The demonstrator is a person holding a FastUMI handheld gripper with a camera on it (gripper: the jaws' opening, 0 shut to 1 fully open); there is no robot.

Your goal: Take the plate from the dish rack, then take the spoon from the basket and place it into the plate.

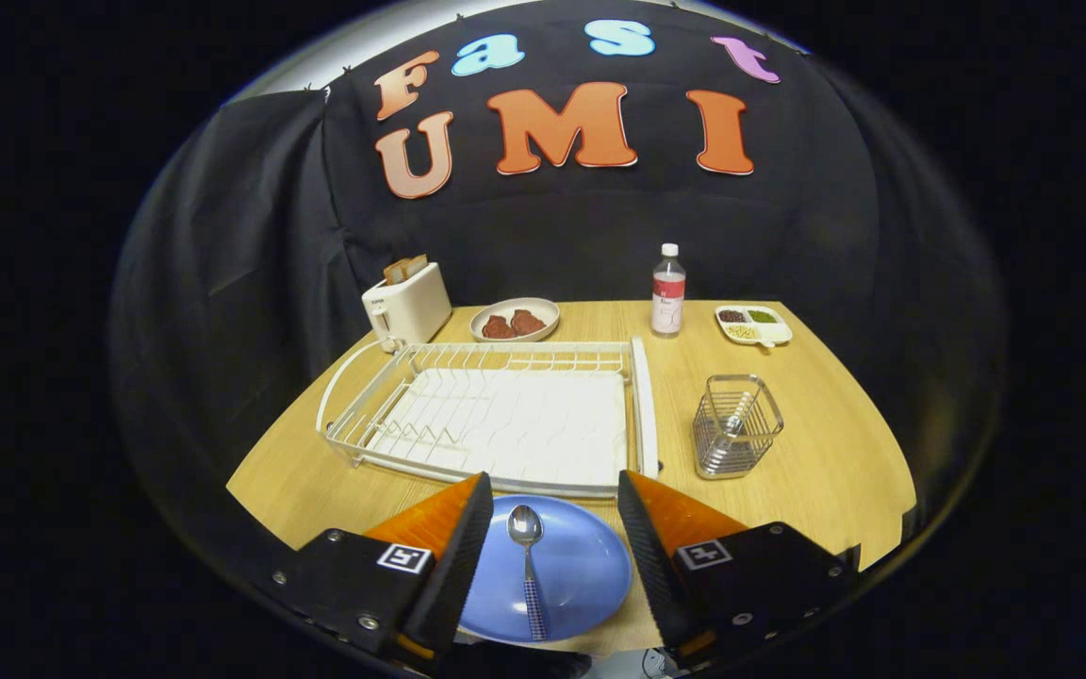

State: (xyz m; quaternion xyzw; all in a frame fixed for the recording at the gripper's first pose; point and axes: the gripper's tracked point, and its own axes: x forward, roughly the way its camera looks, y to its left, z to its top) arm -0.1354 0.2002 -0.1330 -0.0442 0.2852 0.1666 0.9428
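Fingers of the tool (pixel 552 528) stand wide apart, gripping nothing, with the round blue plate (pixel 581 575) between them on the pale wooden table (pixel 835 471). A metal spoon with a checked handle (pixel 528 566) lies in that plate, bowl pointing away from the tool. Just beyond the plate sits the white wire dish rack (pixel 496 415), bare of dishes; off to the rack's right stands the square wire basket (pixel 736 424). By my reckoning both halves are done, and only drawing back remains.
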